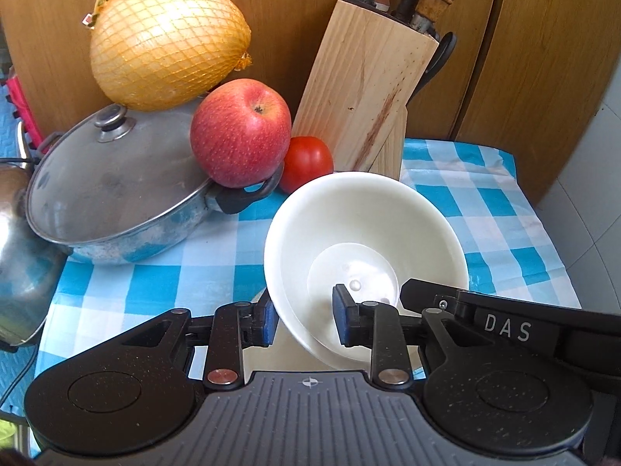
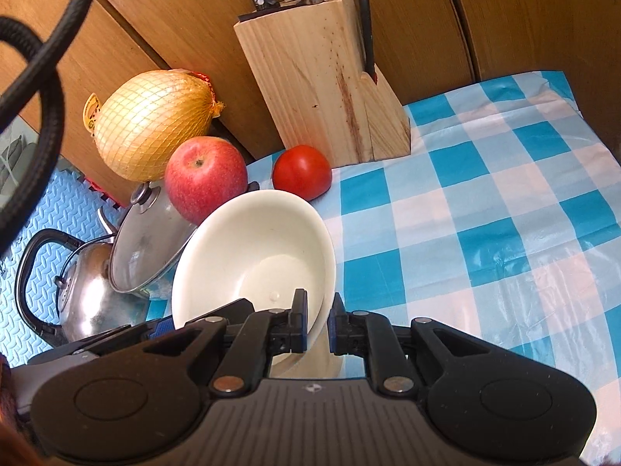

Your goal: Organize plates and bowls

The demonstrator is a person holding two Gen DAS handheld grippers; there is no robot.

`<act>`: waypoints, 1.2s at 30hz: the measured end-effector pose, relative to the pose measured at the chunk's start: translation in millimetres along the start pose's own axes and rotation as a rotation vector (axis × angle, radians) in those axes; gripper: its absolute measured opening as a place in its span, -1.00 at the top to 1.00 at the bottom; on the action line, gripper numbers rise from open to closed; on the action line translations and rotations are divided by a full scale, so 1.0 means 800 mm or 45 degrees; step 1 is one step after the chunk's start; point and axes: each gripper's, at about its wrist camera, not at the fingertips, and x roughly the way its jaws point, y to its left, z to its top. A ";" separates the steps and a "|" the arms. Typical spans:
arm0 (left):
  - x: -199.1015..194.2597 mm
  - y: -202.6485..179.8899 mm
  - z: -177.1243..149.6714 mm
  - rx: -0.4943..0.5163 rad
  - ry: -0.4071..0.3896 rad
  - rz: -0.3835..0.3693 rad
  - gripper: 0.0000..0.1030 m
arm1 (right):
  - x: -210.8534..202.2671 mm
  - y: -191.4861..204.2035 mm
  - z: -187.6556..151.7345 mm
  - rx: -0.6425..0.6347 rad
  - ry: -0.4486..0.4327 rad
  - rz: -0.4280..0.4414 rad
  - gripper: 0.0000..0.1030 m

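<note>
Left gripper (image 1: 304, 320): jaws straddle bowl (image 1: 365, 233) rim, gap visible.
Right gripper (image 2: 318, 326): jaws pinch opposite rim.
Risk: tilted bowl may slip, striking the tomato (image 1: 306, 161).

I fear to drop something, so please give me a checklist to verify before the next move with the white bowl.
1. Right gripper holds the bowl rim: ok, pads close on both sides of the wall.
2. Left gripper grip: not ok, jaws straddle the rim but stand wide.
3. Bowl level: not ok, tilted.
4. Gap between bowl and apple: cannot tell.
5. What lies under the bowl: cannot tell, mostly hidden.
</note>
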 end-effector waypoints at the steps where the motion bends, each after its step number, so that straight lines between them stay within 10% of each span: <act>1: -0.002 0.002 -0.004 -0.001 0.003 0.000 0.31 | 0.000 0.001 -0.003 -0.003 0.003 -0.001 0.76; 36: -0.076 0.019 -0.040 -0.023 -0.105 -0.041 0.28 | -0.056 0.044 -0.043 -0.081 -0.071 0.020 0.74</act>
